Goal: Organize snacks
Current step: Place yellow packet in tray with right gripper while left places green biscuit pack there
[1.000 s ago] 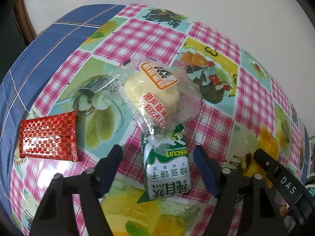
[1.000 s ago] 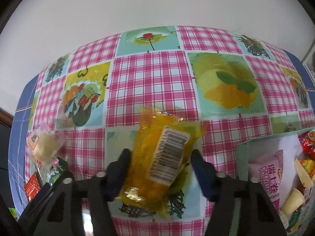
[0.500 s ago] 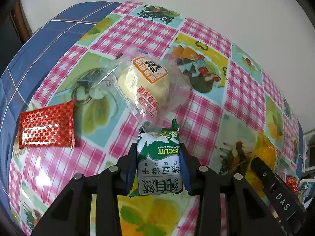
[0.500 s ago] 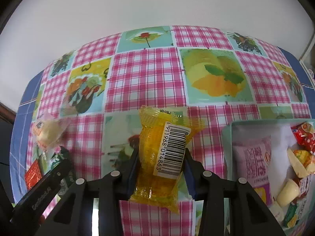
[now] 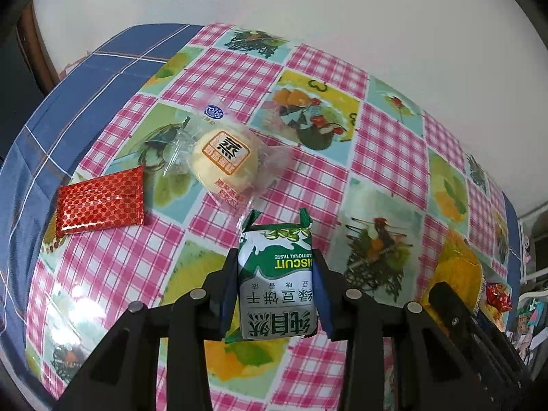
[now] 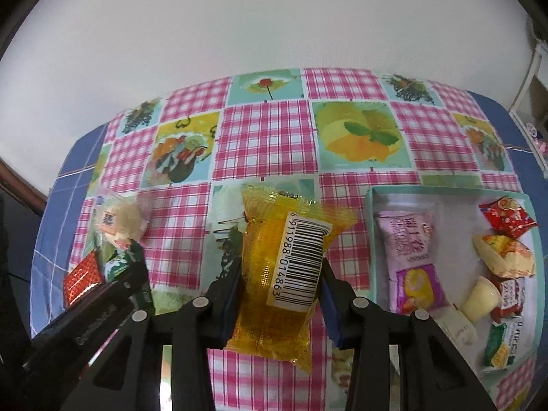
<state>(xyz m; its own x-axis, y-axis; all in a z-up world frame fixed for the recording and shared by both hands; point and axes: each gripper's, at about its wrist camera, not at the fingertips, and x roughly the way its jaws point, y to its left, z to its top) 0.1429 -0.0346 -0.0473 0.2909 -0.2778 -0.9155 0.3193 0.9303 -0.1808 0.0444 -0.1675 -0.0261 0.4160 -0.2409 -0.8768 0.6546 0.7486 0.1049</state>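
Note:
My left gripper [image 5: 275, 293] is shut on a green and white biscuit packet [image 5: 277, 281], held clear above the tablecloth. Beyond it lie a wrapped yellow bun [image 5: 224, 161] and a red foil packet [image 5: 99, 202]. My right gripper [image 6: 281, 296] is shut on a yellow packet [image 6: 274, 274] with a barcode label, lifted over the cloth. To its right stands a teal tray [image 6: 373, 198] holding several snacks. The left gripper with its biscuit packet [image 6: 120, 263] shows at the left of the right wrist view, next to the bun [image 6: 120, 221] and the red packet [image 6: 82, 279].
A pink checked tablecloth [image 6: 267, 137] with fruit pictures covers the table, over a blue cloth [image 5: 51, 109] at the left side. A white wall rises behind the table's far edge. White furniture stands at the far right [image 6: 534, 78].
Both grippers closed on their packets and lifted them off the cloth. The bun and the red packet stayed where they lay.

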